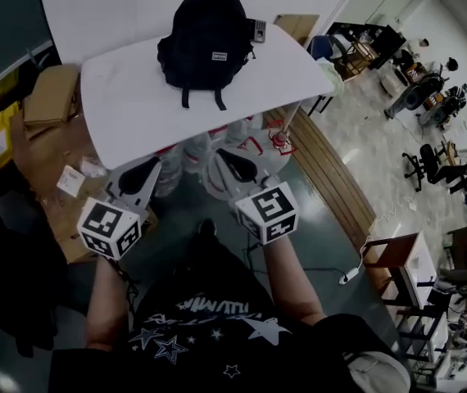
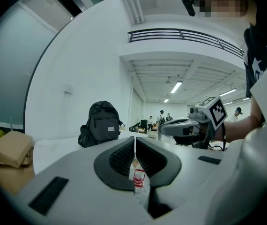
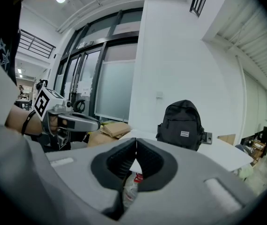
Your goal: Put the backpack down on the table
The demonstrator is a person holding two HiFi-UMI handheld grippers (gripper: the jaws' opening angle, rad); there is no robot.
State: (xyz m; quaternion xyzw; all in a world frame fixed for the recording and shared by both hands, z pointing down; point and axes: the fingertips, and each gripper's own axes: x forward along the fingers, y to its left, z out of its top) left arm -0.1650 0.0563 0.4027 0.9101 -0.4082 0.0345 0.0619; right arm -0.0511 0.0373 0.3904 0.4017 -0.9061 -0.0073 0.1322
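While the black backpack [image 1: 206, 39] stands upright on the white table [image 1: 135, 113], toward its far side, both grippers sit by the table's near edge, well apart from the bag. Left gripper [image 2: 135, 146]: jaws pressed together, nothing btwn them. Right gripper [image 3: 136, 149]: same, jaws closed, empty.

Place: a large open-plan office or lab hall.
Furniture: a white worktop [image 1: 135, 97] in the middle, with wheeled office chairs [image 1: 420, 166] and desks at the far right.
People: several people [image 1: 410, 65] sit at those desks.
Storage: cardboard boxes [image 1: 52, 95] are stacked at the left.
Building: pale polished floor [image 1: 364, 129], ceiling strip lights [image 2: 176, 86], upper gallery railing [image 2: 185, 34], tall glazed wall [image 3: 112, 86].
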